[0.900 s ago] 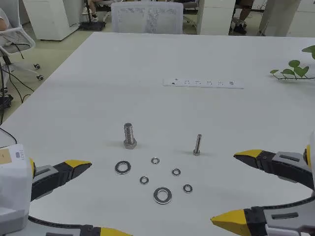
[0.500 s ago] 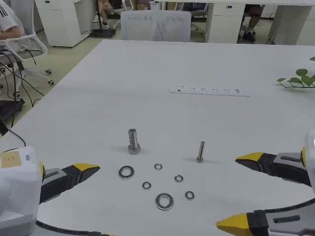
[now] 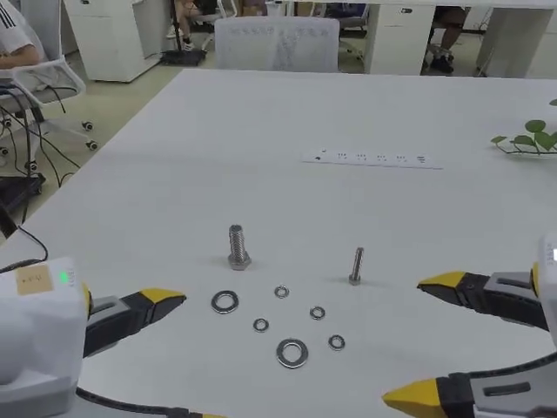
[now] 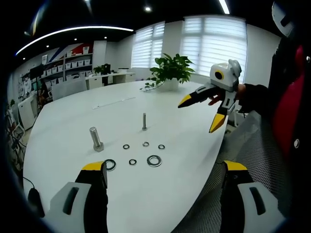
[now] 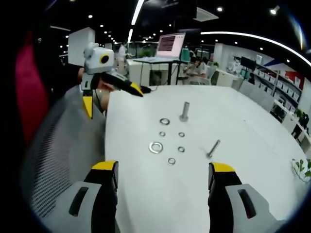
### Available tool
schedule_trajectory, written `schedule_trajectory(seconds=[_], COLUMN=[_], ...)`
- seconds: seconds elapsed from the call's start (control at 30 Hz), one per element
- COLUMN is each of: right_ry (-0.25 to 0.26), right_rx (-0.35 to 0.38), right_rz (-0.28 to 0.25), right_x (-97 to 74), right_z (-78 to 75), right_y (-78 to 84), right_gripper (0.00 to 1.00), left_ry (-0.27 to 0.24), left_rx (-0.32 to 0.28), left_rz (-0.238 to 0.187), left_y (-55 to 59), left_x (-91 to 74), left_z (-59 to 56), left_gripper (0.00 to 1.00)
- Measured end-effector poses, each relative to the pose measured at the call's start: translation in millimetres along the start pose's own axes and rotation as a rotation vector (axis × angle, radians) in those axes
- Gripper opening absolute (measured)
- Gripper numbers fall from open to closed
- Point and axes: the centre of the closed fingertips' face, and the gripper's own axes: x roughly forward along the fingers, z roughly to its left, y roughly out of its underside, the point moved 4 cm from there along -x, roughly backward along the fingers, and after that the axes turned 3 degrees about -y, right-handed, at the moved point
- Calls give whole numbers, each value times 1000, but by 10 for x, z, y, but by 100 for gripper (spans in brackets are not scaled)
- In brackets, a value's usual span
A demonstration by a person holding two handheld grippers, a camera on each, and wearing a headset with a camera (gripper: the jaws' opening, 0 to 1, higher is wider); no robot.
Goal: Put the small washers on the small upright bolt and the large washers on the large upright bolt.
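Head view: the large upright bolt [image 3: 238, 246] is standing left of centre on the white table [image 3: 261, 131], and the small upright bolt [image 3: 357, 265] is standing to its right, well apart. Below and between them the small washers [image 3: 281, 292] [image 3: 317, 313] [image 3: 260, 325] [image 3: 337, 342] are lying flat, with one large washer [image 3: 224, 302] at their left and the other large washer [image 3: 291, 353] lowest. The left gripper [image 3: 187, 359] is reaching in from the lower left and the right gripper [image 3: 405, 341] from the lower right, both spread wide, gripping nothing. A power strip [image 3: 372, 158] is lying higher up.

Left gripper view: its own jaws are rising from the bottom, released and empty; one large washer is sitting just beside the left jaw tip. The right gripper is hanging at the upper right, released.

Right gripper view: its jaws are gaping empty at the bottom, bolts and washers are sitting mid-frame, and the left gripper is hovering upper left, released
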Motion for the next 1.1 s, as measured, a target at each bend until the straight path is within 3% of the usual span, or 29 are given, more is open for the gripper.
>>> schedule_trajectory(seconds=[1.1], right_ry=[-12], right_rx=[-17], right_rz=[40], right_x=[28], right_z=[-14], right_y=[40], right_gripper=[75], left_ry=[-6], left_rx=[5], left_rz=[18], left_y=[28], left_x=[18], left_z=[-3], left_gripper=[97])
